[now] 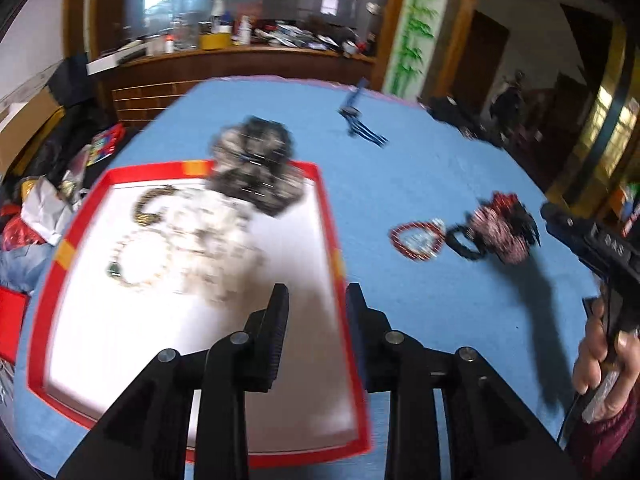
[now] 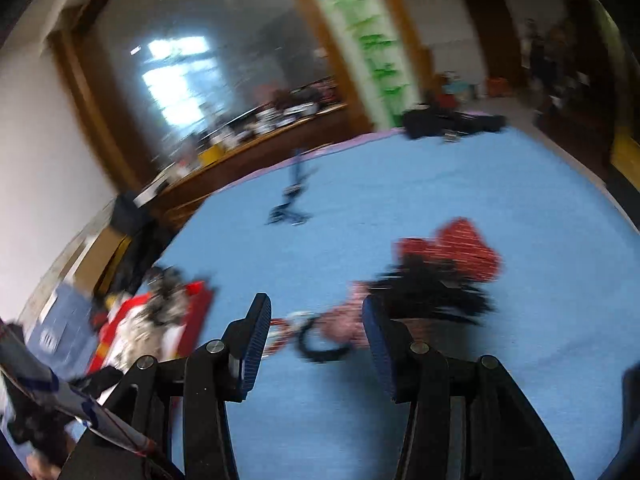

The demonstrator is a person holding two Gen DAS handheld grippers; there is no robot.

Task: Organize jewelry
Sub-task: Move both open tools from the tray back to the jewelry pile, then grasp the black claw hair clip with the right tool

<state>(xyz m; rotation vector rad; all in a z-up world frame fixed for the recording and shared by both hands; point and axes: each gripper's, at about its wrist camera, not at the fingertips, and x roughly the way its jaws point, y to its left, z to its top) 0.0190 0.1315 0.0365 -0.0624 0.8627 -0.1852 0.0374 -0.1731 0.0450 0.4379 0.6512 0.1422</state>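
A red-rimmed white tray lies on the blue tablecloth and holds pearl and bead necklaces and a grey furry piece on its far edge. My left gripper is open and empty above the tray's right side. To the right lie a red bead bracelet, a black ring bracelet and a red-black tasselled pile. My right gripper is open and empty, just short of the same bracelets and pile. Both views are motion-blurred.
A blue tripod-like object stands far on the cloth. Black items lie at the far right edge. A cluttered wooden counter runs behind. Bags and clutter sit left of the table.
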